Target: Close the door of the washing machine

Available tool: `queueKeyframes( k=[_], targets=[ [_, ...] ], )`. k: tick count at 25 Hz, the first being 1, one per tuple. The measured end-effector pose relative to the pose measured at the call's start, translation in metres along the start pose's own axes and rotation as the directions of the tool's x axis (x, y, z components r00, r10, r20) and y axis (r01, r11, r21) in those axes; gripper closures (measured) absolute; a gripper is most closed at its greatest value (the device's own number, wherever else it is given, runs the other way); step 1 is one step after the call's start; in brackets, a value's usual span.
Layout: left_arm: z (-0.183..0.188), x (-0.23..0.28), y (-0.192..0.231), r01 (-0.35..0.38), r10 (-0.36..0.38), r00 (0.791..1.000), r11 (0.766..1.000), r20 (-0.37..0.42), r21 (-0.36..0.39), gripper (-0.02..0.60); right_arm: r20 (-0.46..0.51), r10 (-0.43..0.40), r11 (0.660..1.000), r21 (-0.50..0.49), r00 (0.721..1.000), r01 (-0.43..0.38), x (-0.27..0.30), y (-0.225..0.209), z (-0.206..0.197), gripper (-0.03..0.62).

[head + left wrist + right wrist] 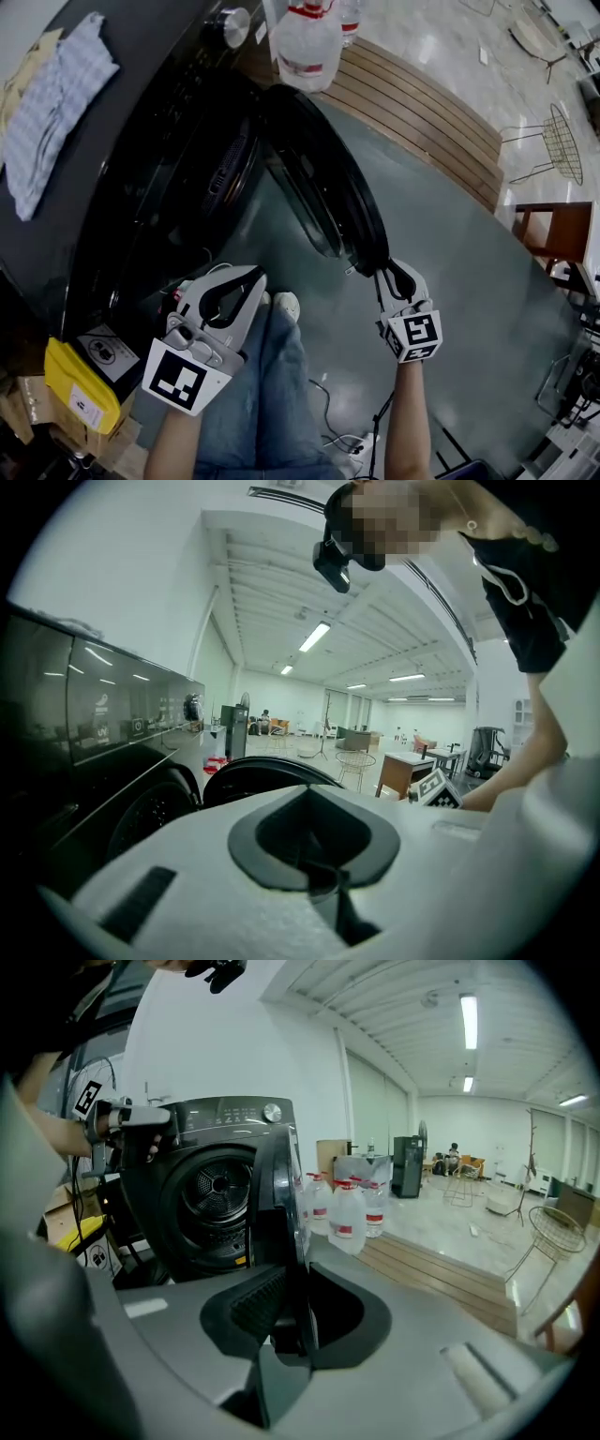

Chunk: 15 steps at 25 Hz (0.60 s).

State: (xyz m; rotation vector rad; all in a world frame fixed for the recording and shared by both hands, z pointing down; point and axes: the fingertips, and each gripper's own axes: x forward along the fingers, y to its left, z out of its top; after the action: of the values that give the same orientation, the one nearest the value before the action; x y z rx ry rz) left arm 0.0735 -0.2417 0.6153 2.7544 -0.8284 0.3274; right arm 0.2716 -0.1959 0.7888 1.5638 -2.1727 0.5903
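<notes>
The black washing machine (141, 187) stands at the left with its round drum opening (225, 173) uncovered. Its dark door (323, 178) swings out towards me. My right gripper (382, 274) is shut on the door's free edge. In the right gripper view that edge (289, 1204) runs straight down between the two pads of the right gripper (298, 1326). My left gripper (255, 278) hovers low in front of the machine, to the left of the door. It is shut with nothing in it, and the left gripper (319, 855) shows closed tips in its own view.
Large water bottles (305, 42) stand on a wooden platform (422, 112) behind the door. A checked cloth (56, 103) lies on top of the machine. A yellow box (80, 394) sits at the lower left. A wire chair (553, 141) and cables (347, 436) are on the floor.
</notes>
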Motion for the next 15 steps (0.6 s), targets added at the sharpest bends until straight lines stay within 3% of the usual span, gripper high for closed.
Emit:
queueKeyframes(
  k=[7,15],
  targets=[
    [0.002,-0.037,0.009,-0.055,0.055,0.998,0.998,-0.008,-0.037,0.581,-0.060,0.140,0.990,0.045,0.988,-0.137,0.006,0.096,-0.007,0.506],
    [-0.008,-0.095,0.039,-0.184,0.185,0.983,0.979,0.003,-0.084,0.581,-0.084,0.388,0.922,0.034,0.918,-0.386,0.033,0.207,0.000,0.479]
  ],
)
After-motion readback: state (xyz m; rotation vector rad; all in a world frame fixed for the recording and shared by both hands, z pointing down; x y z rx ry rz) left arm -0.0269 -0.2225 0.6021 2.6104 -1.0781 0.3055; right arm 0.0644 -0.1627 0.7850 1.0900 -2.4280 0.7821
